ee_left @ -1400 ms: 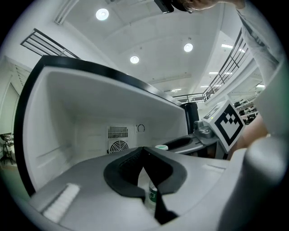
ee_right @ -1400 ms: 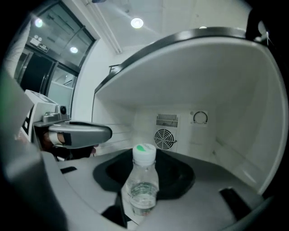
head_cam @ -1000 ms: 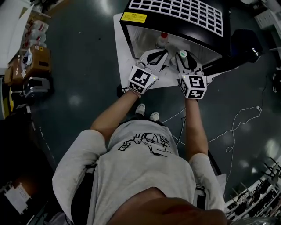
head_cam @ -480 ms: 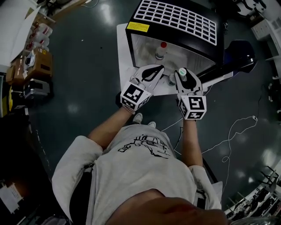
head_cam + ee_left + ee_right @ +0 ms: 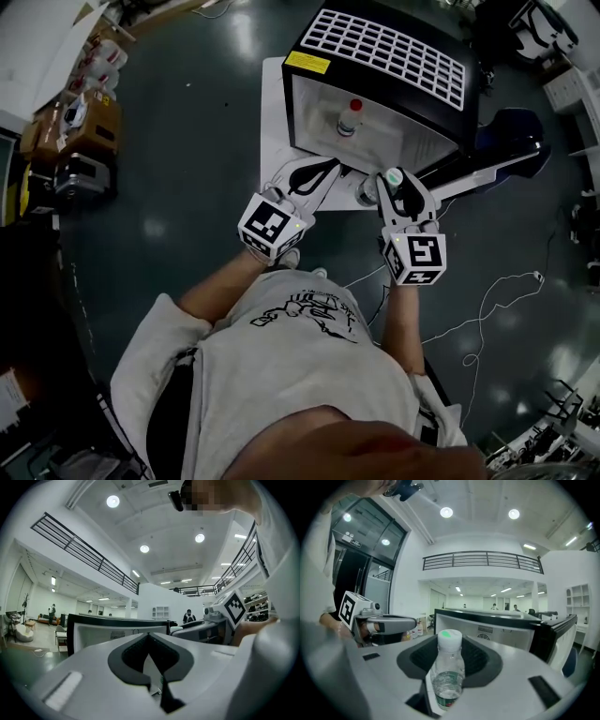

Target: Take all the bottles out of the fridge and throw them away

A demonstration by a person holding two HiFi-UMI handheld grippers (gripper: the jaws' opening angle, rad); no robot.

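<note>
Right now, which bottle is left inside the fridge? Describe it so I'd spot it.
The black fridge with the white grid on top stands open on the dark floor. One small clear bottle stands upright in its pale interior. Its cap is red; the other bottle, held in the right gripper, has a green-topped cap.

Your right claw (image 5: 395, 185) has a smooth, matt shell of pale plastic, with dark, rubbery-looking pads (image 5: 417, 660). Your left claw (image 5: 149, 637) looks the same. The bottle (image 5: 447, 672) is clear, glossy plastic under an opaque pale cap (image 5: 450, 639). The fridge (image 5: 394, 47) wears a glossy black casing. The floor (image 5: 187, 169) is dark and shiny, mirroring the lamps. Your shirt (image 5: 300, 366) is soft grey cloth.
</note>
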